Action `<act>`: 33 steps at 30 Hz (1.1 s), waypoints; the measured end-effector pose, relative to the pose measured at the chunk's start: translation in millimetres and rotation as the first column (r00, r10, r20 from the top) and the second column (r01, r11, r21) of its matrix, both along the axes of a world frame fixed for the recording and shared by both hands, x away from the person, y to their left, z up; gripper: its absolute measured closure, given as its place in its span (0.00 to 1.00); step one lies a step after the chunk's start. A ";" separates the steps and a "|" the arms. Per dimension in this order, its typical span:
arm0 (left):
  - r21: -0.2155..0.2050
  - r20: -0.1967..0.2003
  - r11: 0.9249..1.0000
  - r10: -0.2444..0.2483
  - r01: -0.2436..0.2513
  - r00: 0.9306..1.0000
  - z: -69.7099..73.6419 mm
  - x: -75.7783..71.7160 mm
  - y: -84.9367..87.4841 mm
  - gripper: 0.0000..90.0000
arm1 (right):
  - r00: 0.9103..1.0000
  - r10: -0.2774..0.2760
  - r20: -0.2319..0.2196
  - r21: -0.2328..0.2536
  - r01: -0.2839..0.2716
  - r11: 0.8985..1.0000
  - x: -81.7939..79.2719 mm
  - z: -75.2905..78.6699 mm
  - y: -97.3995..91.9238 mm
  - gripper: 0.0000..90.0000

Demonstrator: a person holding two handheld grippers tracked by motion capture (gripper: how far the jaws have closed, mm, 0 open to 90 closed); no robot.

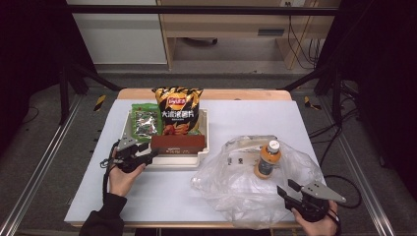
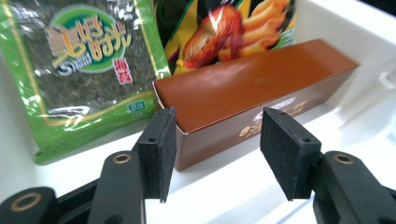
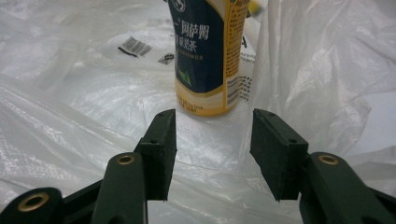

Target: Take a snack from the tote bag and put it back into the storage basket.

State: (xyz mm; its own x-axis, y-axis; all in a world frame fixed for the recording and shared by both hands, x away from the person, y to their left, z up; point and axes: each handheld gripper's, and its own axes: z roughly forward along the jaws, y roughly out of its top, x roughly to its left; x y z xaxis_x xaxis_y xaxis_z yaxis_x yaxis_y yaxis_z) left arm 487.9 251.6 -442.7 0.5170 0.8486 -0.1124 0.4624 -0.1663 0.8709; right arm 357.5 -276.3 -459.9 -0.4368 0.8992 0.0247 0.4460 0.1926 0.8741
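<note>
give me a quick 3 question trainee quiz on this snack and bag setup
1. True or false: the brown box lies in the white tray.
2. Which item stands upright on the plastic bag? A) chips bag B) seaweed pack C) bottle
3. Fill in: the left hand-held gripper points at the ____ box.

Key
1. True; it lies in front of the chips bag and the green seaweed pack.
2. C, the bottle, ahead of the right hand-held gripper, whose jaws stand apart.
3. Brown.
</note>
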 end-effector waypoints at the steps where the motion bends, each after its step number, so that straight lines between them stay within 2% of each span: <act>1: -0.008 0.010 1.000 -0.005 0.005 1.000 3.4 -3.2 1.0 0.50 | 1.000 0.002 0.002 0.002 -0.002 1.000 -0.2 1.0 0.0 0.57; 6: -0.018 0.059 0.999 -0.039 0.040 0.998 16.5 -19.1 0.8 0.46 | 1.000 0.010 0.025 0.020 -0.010 1.000 0.0 7.5 1.1 0.56; 13: -0.019 0.108 0.997 -0.074 0.077 0.991 25.2 -34.3 -5.6 0.40 | 0.999 0.024 0.049 0.037 -0.026 0.999 4.9 21.5 7.7 0.52; 22: -0.014 0.116 0.996 -0.089 0.092 0.989 21.7 -49.3 -8.3 0.37 | 0.996 0.010 0.087 0.050 -0.015 0.999 17.5 44.1 17.6 0.43; 27: -0.015 0.116 0.996 -0.081 0.084 0.990 19.9 -56.4 -4.3 0.35 | 0.997 -0.030 0.076 0.063 0.025 0.998 28.5 45.4 21.5 0.39; 31: -0.009 0.119 0.997 -0.079 0.081 0.990 19.1 -60.9 -1.6 0.33 | 0.996 -0.039 0.076 0.047 0.035 0.998 35.8 44.3 22.7 0.39; 33: -0.002 0.119 0.997 -0.081 0.082 0.990 18.0 -62.7 -0.3 0.32 | 0.997 -0.034 0.069 0.057 0.030 0.998 39.4 44.0 22.4 0.39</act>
State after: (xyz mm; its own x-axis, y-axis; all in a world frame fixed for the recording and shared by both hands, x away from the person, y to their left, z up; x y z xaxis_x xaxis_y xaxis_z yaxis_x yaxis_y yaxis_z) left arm 425.2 251.3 -424.8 0.5948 0.8022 -0.0518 0.3406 -0.1931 0.9202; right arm 396.8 -253.9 -415.9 -0.4104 0.9108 0.0457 0.3890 0.1295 0.9121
